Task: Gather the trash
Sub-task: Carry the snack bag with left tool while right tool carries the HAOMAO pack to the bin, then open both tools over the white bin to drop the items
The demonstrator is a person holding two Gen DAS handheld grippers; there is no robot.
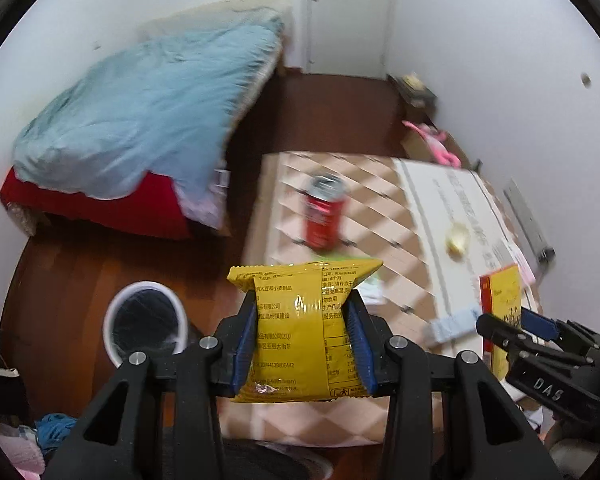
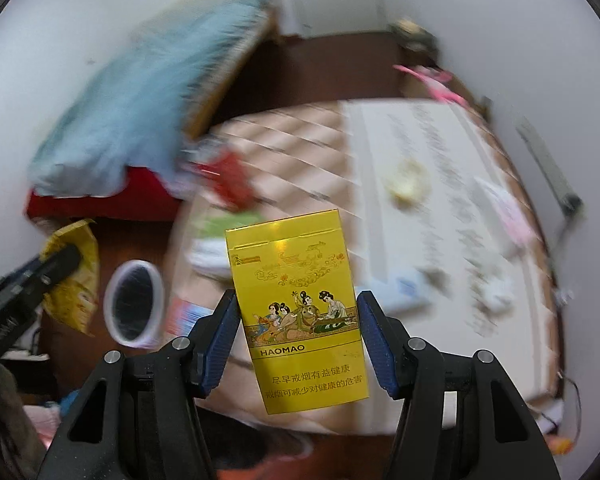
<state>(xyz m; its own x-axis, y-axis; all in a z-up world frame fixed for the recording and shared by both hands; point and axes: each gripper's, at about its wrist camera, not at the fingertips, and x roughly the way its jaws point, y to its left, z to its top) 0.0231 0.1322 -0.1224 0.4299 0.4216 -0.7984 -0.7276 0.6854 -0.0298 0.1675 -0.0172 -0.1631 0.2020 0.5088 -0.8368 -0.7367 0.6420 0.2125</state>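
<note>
1. Currently the left hand-held gripper (image 1: 305,340) is pinching a yellow snack packet (image 1: 300,332) across its middle, held clear above the counter (image 1: 420,208) edge.
2. Right hand-held gripper (image 2: 298,340) has a yellow cigarette box (image 2: 300,320) between its pads; the left pad touches it, but a gap shows at the right pad, so I judge the grip loose or letting go.
3. White-rimmed bin (image 1: 145,322) stands on the floor, left of the counter and below both loads.
4. Risk: box drops short onto the counter or floor if the bin isn't underneath.
5. Risk: the packet is light and crinkly, so it may drift past the rim.
6. Left on the counter: red can (image 1: 325,212), upright; a careless swing could tip it.
</note>
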